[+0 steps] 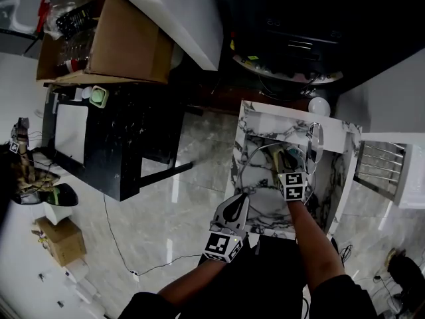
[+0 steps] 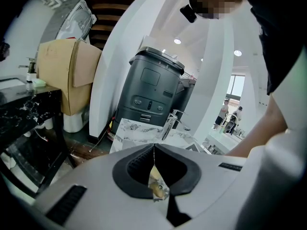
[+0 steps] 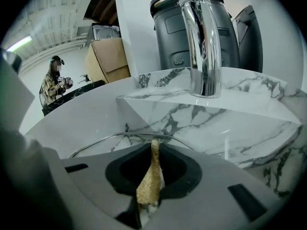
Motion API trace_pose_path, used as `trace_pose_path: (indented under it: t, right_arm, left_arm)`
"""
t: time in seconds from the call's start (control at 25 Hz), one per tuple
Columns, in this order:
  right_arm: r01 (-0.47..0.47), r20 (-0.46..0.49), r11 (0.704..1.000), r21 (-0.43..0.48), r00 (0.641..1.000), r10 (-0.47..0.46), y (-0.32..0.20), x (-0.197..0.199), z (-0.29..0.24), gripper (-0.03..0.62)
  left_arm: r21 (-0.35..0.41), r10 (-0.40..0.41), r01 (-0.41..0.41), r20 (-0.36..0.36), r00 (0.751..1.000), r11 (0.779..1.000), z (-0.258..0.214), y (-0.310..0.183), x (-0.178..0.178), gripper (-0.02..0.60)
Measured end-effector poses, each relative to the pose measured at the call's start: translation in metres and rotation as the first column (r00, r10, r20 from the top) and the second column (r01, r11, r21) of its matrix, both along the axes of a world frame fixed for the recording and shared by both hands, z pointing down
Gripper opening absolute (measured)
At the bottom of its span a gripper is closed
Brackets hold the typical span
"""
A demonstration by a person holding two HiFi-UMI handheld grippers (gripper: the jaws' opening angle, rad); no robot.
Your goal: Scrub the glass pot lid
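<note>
- Marble sink (image 1: 255, 119) holds the glass pot lid (image 1: 260, 178).
- Left tool (image 1: 236, 205) is clenched on the lid's near rim.
- Right tool (image 3: 153, 146) grips a tan scouring pad (image 3: 147, 183) over the lid.

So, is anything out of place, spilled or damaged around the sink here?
Nothing stands out. The glass pot lid sits in the marble sink, its rim in the left gripper; the right gripper is shut on a scouring pad. No spill or crack shows.
</note>
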State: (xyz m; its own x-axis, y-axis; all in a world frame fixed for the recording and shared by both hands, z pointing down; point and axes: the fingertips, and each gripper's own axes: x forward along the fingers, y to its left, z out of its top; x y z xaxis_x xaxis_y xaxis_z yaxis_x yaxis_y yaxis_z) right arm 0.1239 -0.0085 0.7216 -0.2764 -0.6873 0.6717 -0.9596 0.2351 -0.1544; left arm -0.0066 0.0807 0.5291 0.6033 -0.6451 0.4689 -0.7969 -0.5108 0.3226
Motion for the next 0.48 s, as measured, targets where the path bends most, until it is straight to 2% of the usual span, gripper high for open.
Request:
trace_pose_path:
  t: [0.24,0.48]
  right_arm:
    - [-0.009,-0.031,1.0,0.012,0.999,0.009,0.002,0.016,0.0,0.061]
    - [-0.028,-0.054,1.0,0.004,0.998,0.028,0.008,0.03,0.002,0.061]
  left_arm:
    - [0.022,0.031,-0.031,-0.012,0.999,0.999,-0.005,0.006,0.014,0.015]
    - [0.065,0.071,-0.072,0.024,0.997,0.995,-0.009,0.011,0.023,0.015]
